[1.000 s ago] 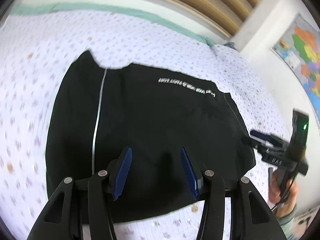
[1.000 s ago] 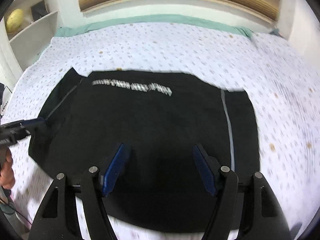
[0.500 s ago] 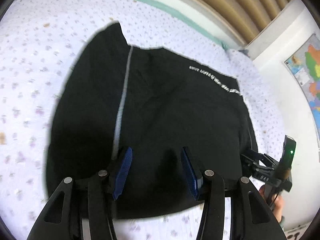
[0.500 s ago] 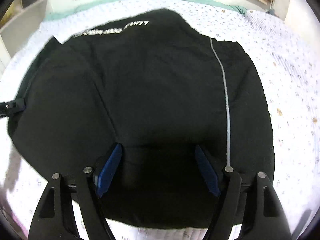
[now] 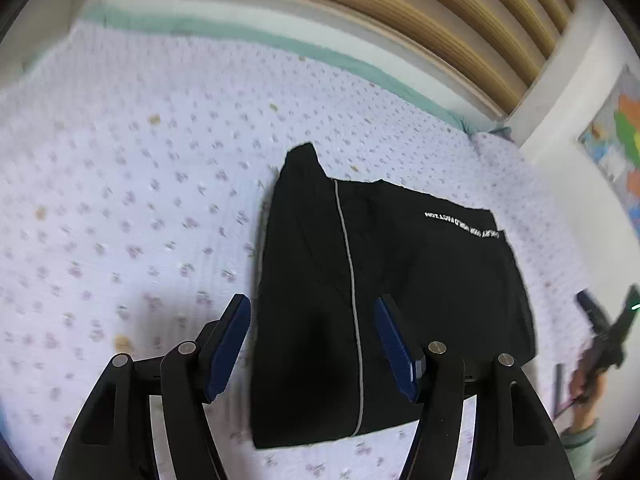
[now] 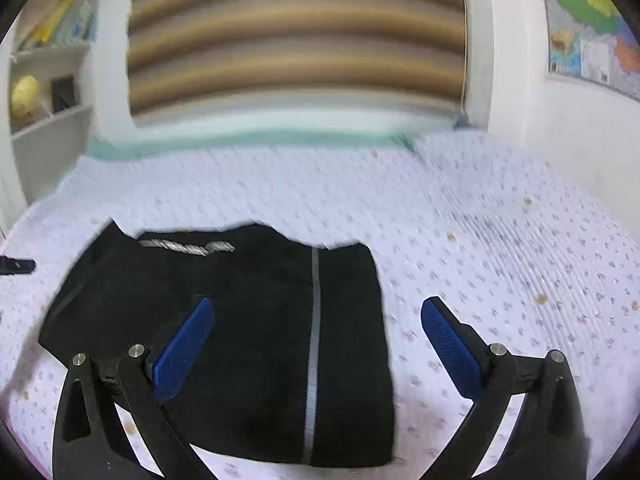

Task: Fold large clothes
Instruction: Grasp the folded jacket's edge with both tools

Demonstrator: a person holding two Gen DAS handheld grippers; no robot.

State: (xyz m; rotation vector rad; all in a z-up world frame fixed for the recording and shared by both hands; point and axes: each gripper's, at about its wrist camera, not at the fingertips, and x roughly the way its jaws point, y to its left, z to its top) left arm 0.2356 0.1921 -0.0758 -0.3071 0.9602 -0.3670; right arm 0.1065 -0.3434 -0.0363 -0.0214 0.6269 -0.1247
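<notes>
Black folded fabric garment [image 5: 384, 300] now lies released on dotted bedsheet [image 5: 132, 200]; left hand-held gripper [image 5: 314, 344] and right hand-held gripper [image 6: 318, 344], both above garment, opening empty, pulled back since half second ago; fold likely finished.

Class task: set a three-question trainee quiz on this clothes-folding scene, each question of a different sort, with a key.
1. True or false: the black garment lies on the bedspread.
2. Multiple choice: the garment's lengthwise stripe is A red, B grey, C yellow.
3. Fill in: on the wall hangs a colourful ____.

Key: 1 true; 2 B; 3 map.
</notes>
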